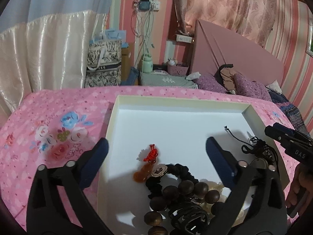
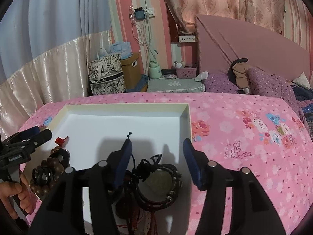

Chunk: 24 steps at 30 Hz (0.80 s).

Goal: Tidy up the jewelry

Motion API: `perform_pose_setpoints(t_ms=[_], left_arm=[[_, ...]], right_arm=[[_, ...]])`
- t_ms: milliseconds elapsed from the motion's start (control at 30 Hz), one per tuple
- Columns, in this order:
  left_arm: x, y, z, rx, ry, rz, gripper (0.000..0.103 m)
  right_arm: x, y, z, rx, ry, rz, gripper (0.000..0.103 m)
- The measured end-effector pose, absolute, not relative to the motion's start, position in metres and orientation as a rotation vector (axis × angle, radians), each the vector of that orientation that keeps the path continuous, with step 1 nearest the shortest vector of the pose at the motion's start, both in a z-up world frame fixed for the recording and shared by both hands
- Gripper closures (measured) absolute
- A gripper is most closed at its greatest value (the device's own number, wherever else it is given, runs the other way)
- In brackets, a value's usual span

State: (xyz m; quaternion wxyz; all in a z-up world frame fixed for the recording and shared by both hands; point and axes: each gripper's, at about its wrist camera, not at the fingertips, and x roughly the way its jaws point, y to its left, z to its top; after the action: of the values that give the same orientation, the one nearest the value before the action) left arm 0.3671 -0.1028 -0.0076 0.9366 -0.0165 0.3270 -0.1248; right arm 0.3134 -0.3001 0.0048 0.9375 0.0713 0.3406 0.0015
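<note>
**Jewelry heaped along the tray's near edge**

On the pink bedspread (image 1: 49, 107) lies a white tray (image 1: 176, 101). Both the left gripper (image 1: 156, 150) and right gripper (image 2: 157, 148) gape empty above wooden beads (image 1: 187, 188), black cords (image 2: 154, 166), perhaps a hair clip (image 1: 187, 219), and a red-knotted pendant (image 1: 144, 168).

A home bedroom: bed (image 2: 244, 137) under pink floral sheet, padded pink headboard (image 2: 254, 45), purple dotted pillows (image 2: 221, 83), striped pink wallpaper (image 1: 289, 45), patterned curtains (image 2: 225, 2), bedside table (image 2: 174, 85) with bottle, chargers dangling from wall socket (image 2: 146, 12).
</note>
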Motion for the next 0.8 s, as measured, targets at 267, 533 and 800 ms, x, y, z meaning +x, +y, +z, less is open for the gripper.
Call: perform_pose_setpoints(t_ms=[267,533,800], left_arm=[[0.354,-0.099,0.016,-0.055,0.631,-0.267,0.003],[0.3,-0.074,0.035,-0.03,0.564,-0.227,0.003],[0.234,-0.041,0.021,0.013,0.573,-0.089,0.003]], right_arm=[[0.298,-0.285,0.027,0.088,0.656,-0.006,0.026],[0.257,-0.269,0.033,0.023,0.662,-0.038,0.02],[0.184,-0.269,0.032,0.031,0.632,-0.017,0.013]])
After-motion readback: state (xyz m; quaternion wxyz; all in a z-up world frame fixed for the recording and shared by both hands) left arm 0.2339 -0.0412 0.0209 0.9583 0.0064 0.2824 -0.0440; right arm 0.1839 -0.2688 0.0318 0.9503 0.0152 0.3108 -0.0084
